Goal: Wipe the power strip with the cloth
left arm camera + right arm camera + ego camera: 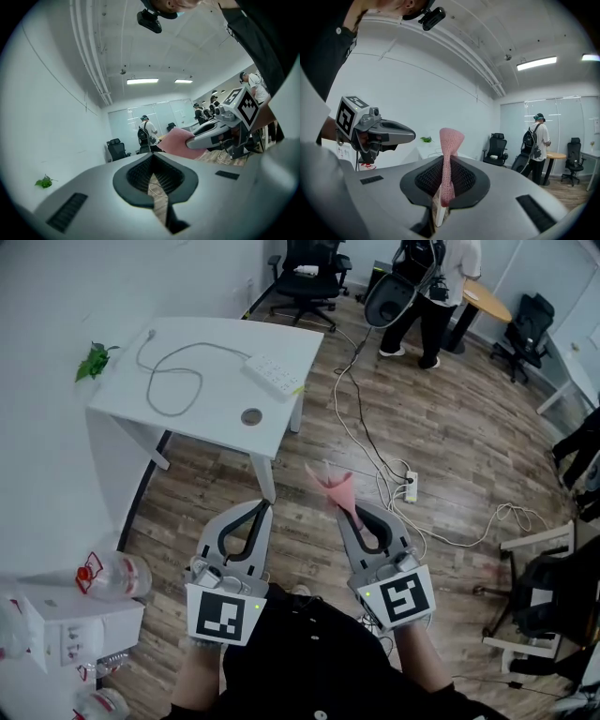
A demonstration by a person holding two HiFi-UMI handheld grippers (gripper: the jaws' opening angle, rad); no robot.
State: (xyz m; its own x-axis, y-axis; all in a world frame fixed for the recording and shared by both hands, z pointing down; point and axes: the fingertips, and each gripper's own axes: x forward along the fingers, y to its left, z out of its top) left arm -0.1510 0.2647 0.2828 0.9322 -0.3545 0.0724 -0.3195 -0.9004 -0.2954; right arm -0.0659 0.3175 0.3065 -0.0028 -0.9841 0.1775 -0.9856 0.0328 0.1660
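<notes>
Power strip (273,374) lay flat on the white table (225,338), near its right edge, with its cord (172,372) looping off to the left. Well apart from it, over the wood floor (450,456), the pink cloth (336,489) stood pinched between the right gripper's (347,514) jaws. Beside it, the left gripper (263,508) had its jaws pressed together, gripping nothing.
</notes>
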